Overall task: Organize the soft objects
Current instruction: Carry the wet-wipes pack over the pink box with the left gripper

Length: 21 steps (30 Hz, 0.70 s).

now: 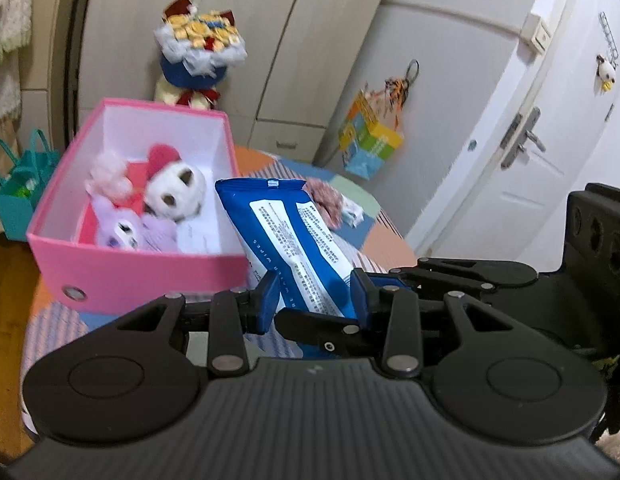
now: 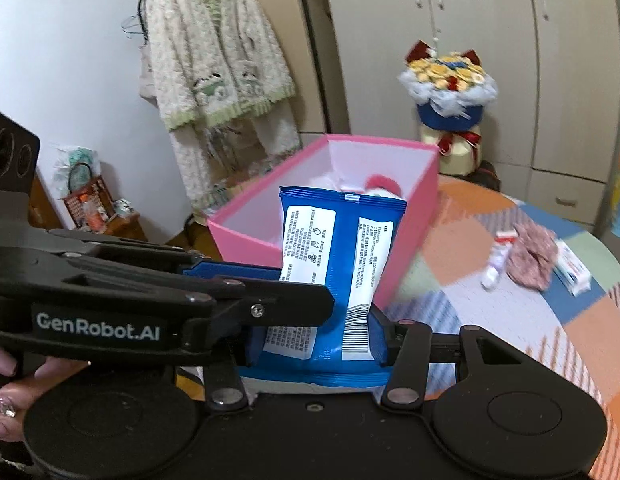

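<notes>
A blue pack of wet wipes [image 1: 288,236] is held upright just in front of the open pink box [image 1: 122,268]. My left gripper [image 1: 315,300] is shut on its lower end. My right gripper [image 2: 317,336] is also shut on the same pack [image 2: 341,248], gripping its bottom edge. The left gripper's fingers [image 2: 246,280] cross the right wrist view from the left. Inside the box lie plush toys: a white one with a pink bow [image 1: 174,188] and a purple one [image 1: 126,228]. The pink box [image 2: 246,232] stands behind the pack in the right wrist view.
The patchwork table cover [image 2: 489,320] carries a pink fabric item [image 2: 531,256], a small white tube [image 2: 495,260] and a white packet [image 2: 573,272]. A flower bouquet [image 1: 200,48] stands behind the box. A teal bag [image 1: 18,196] sits at left, a door [image 1: 549,120] at right.
</notes>
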Tool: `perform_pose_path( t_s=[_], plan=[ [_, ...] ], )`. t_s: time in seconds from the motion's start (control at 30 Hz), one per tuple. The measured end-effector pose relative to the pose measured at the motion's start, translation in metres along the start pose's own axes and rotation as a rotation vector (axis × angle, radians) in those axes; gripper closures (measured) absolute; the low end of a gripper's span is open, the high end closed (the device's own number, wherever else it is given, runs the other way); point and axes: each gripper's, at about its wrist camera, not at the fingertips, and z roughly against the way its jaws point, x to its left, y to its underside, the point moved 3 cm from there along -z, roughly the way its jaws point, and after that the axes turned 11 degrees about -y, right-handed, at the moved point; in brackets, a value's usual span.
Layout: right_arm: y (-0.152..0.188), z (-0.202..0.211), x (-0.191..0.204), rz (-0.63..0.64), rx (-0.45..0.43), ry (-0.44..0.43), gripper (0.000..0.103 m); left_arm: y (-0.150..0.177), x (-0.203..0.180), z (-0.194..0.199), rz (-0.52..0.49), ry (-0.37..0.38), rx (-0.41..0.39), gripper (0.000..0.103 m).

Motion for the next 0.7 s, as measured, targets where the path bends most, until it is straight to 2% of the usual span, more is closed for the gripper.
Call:
perform_pose_path(
  t_s=[0.37, 0.47, 0.7],
  plan=[
    [-0.041, -0.036, 0.013, 0.059, -0.025, -0.038, 0.046, -0.032, 0.039, 0.0, 0.027, -0.068, -0.055, 0.067],
    [-0.049, -0.051, 0.011, 0.065, -0.02, -0.056, 0.042, -0.041, 0.049, -0.008, 0.031, -0.089, -0.059, 0.067],
    [-0.074, -0.094, -0.01, 0.042, -0.025, -0.104, 0.041, -0.067, 0.079, -0.044, 0.059, -0.144, -0.052, 0.067]
  ],
)
